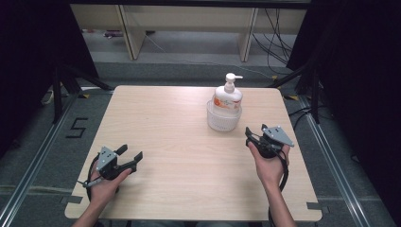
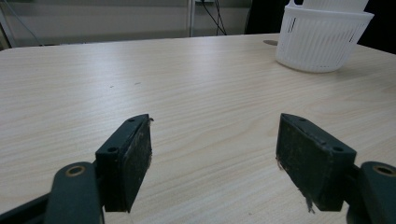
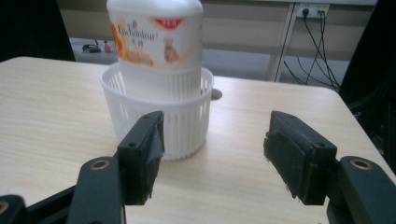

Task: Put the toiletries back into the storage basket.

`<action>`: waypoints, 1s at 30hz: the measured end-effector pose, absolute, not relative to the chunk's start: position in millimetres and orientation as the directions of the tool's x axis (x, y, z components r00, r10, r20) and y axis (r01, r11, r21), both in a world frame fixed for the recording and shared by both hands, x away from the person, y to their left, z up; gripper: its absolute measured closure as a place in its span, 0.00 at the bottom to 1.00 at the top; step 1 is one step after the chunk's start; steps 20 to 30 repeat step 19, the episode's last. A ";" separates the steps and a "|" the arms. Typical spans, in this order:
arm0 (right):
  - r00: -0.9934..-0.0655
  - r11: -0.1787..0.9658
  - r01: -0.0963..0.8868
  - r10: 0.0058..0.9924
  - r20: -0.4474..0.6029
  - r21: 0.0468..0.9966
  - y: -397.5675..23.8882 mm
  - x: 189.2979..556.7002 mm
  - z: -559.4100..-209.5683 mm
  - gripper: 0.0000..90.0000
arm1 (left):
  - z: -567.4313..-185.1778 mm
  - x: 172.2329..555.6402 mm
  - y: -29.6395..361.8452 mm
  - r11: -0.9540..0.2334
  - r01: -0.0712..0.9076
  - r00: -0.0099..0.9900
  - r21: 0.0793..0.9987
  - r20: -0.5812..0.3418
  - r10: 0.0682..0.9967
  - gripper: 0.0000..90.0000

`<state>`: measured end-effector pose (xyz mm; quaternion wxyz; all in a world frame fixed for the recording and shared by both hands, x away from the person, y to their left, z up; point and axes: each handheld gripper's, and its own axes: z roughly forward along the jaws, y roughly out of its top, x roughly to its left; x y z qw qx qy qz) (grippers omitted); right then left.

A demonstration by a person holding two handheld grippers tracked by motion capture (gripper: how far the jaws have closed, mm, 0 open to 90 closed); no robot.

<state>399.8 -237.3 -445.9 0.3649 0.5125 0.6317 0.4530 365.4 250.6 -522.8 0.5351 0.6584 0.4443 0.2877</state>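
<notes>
Both my grippers sit released over the table, soap bottle in its basket ahead.

In the high view my left gripper (image 1: 132,158) rests at the lower left of the frame, jaws spread wide with nothing between them; my right gripper (image 1: 253,135) is right of centre, jaws likewise apart and empty. The pump bottle (image 1: 227,97) stands upright inside the white slatted basket (image 1: 222,120), upper centre on the wooden table (image 1: 175,142), just beyond my right gripper.
</notes>
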 end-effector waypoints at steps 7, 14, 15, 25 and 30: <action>-0.208 0.041 0.334 0.978 0.032 0.942 -242.4 389.5 -470.6 0.42 | -522.9 365.5 250.2 -0.032 0.277 0.441 0.960 -0.097 0.892 0.29; -0.222 0.053 0.320 0.975 0.020 0.946 -241.1 387.0 -474.8 0.43 | -522.8 365.7 250.6 -0.032 0.281 0.442 0.959 -0.100 0.891 0.29; -0.227 0.035 0.331 0.973 0.044 0.943 -239.5 386.5 -475.5 0.43 | -522.9 365.6 250.6 -0.031 0.279 0.444 0.960 -0.100 0.890 0.29; -0.256 0.048 0.365 0.965 0.050 0.930 -237.2 385.4 -476.2 0.54 | -523.0 366.2 250.8 -0.028 0.284 0.446 0.959 -0.106 0.889 0.29; -0.256 0.048 0.365 0.965 0.050 0.930 -237.2 385.4 -476.2 0.54 | -523.0 366.2 250.8 -0.028 0.284 0.446 0.959 -0.106 0.889 0.29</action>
